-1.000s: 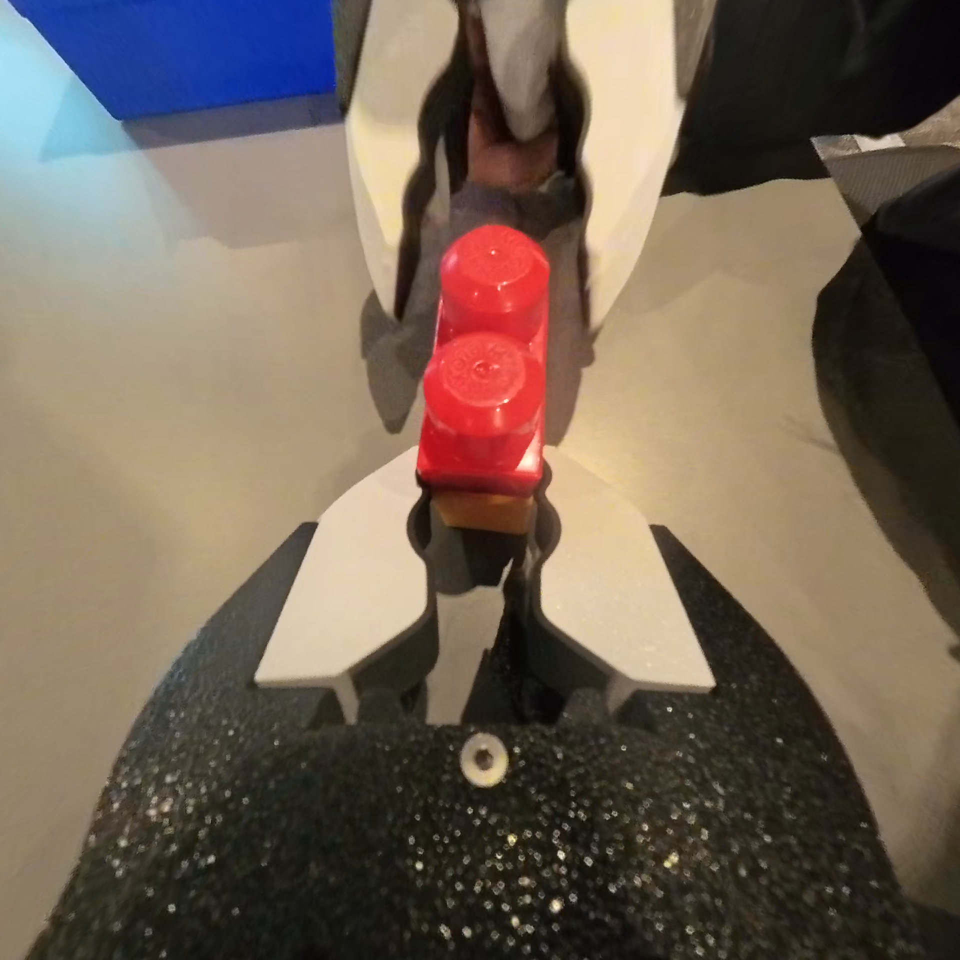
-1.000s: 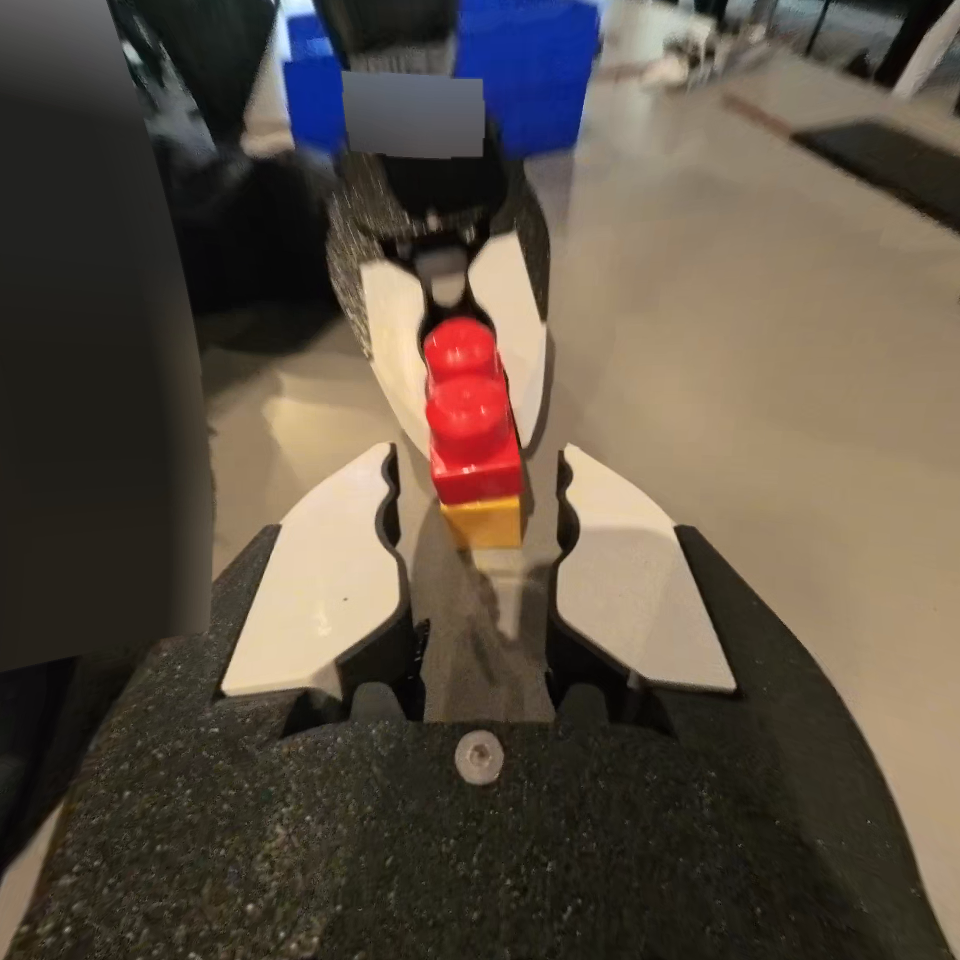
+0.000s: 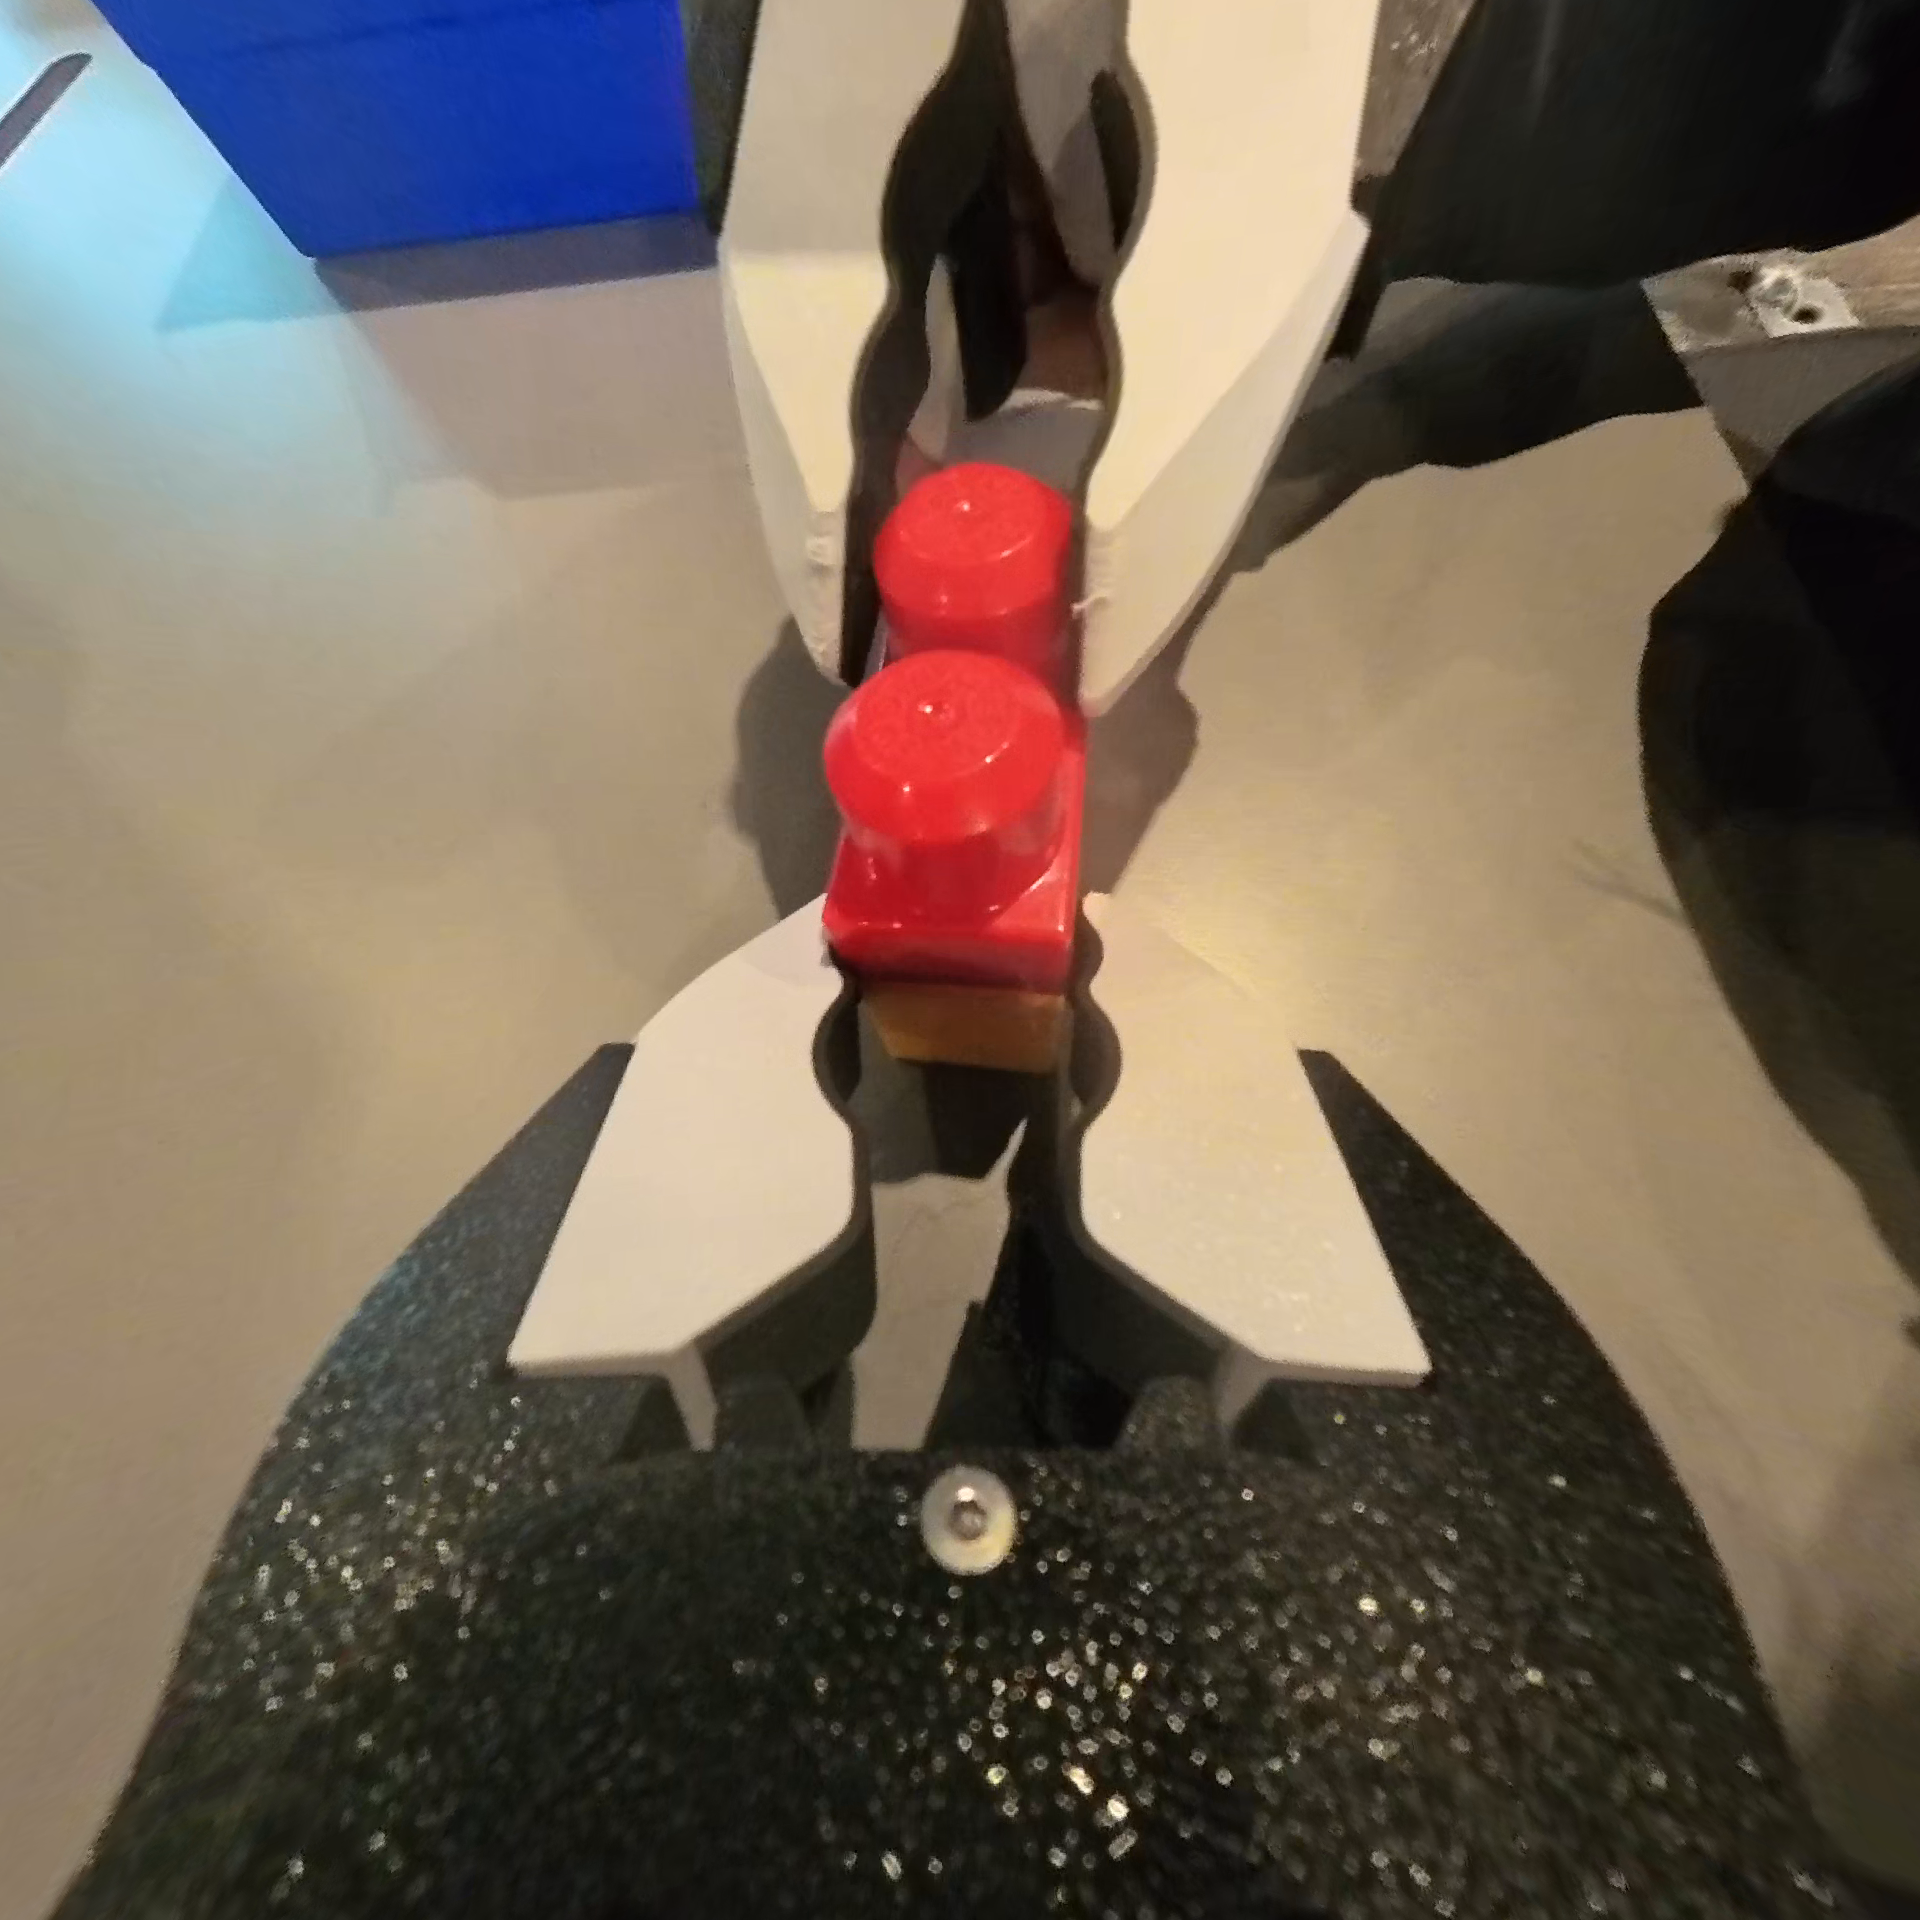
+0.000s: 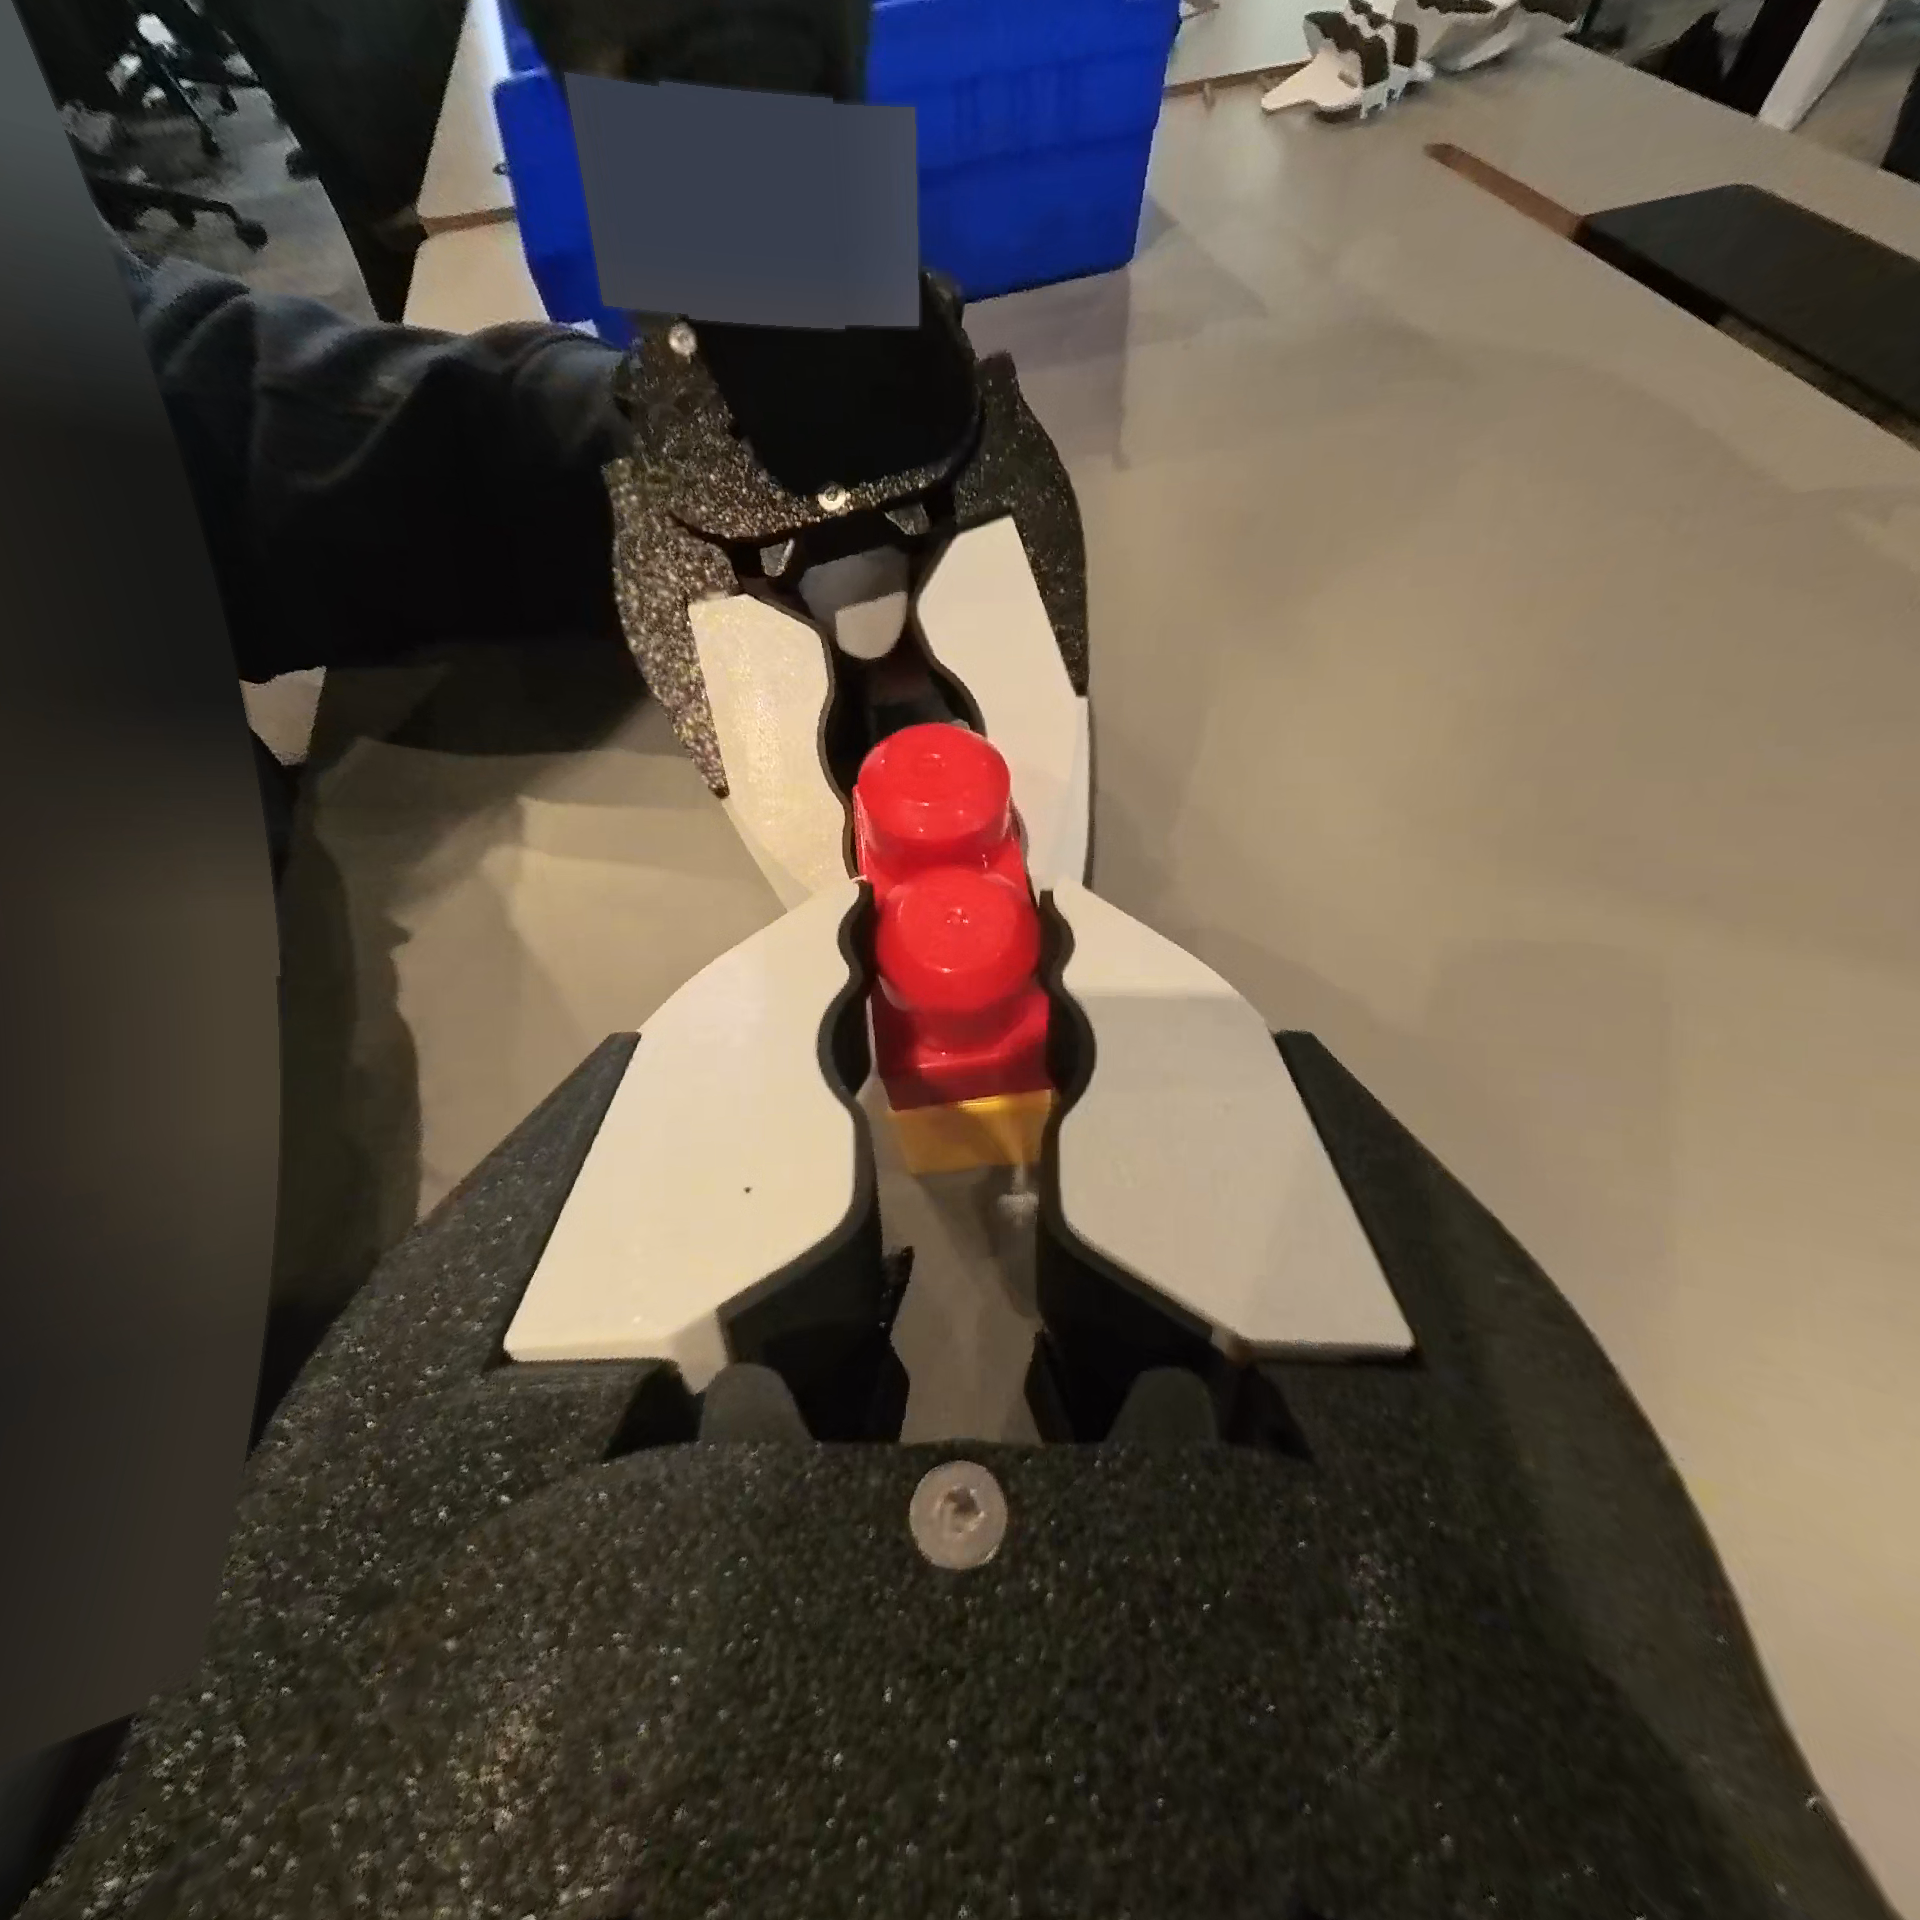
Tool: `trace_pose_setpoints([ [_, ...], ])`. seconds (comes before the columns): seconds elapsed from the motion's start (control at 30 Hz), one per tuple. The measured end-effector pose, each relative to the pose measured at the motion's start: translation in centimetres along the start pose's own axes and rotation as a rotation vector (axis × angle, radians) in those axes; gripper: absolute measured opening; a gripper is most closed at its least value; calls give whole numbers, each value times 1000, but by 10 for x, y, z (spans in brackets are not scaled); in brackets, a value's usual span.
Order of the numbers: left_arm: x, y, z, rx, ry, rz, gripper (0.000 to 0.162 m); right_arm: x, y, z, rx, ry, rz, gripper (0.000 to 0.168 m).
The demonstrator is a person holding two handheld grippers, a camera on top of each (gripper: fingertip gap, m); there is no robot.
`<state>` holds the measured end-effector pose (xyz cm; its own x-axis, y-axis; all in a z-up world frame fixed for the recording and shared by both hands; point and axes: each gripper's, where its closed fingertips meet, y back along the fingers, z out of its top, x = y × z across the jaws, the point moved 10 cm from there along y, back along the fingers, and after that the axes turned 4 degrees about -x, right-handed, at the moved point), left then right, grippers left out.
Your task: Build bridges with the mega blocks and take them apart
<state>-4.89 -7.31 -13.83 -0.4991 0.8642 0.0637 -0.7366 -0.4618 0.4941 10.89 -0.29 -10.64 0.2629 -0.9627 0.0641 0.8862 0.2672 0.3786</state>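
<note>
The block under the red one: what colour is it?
Yellow, clearest in the right wrist view.

The two-stud block (image 4: 951, 966) sits on a smaller block (image 4: 971, 1138), standing on the table (image 4: 1455, 727) before the bin (image 4: 1029, 166).

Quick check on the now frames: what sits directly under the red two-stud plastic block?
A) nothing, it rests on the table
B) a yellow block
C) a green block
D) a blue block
B: a yellow plastic block shows directly beneath the red two-stud plastic block in both wrist views, with the left gripper and right gripper closed in on the stack from opposite ends.
</note>
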Motion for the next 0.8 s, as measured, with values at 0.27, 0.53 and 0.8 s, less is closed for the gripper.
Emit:
trace_pose_setpoints([
  [0.27,-1,-1,-3,57,48,-15,77,-10,0,0,-43,-108,-2,29],
  [0.53,5,6,4,-81,185,-28,63,-24,0,4,-275,-312,110,29],
  [0.8,7,13,4,-170,217,-43,46,-21,-2,13,-303,-235,134,29],
])
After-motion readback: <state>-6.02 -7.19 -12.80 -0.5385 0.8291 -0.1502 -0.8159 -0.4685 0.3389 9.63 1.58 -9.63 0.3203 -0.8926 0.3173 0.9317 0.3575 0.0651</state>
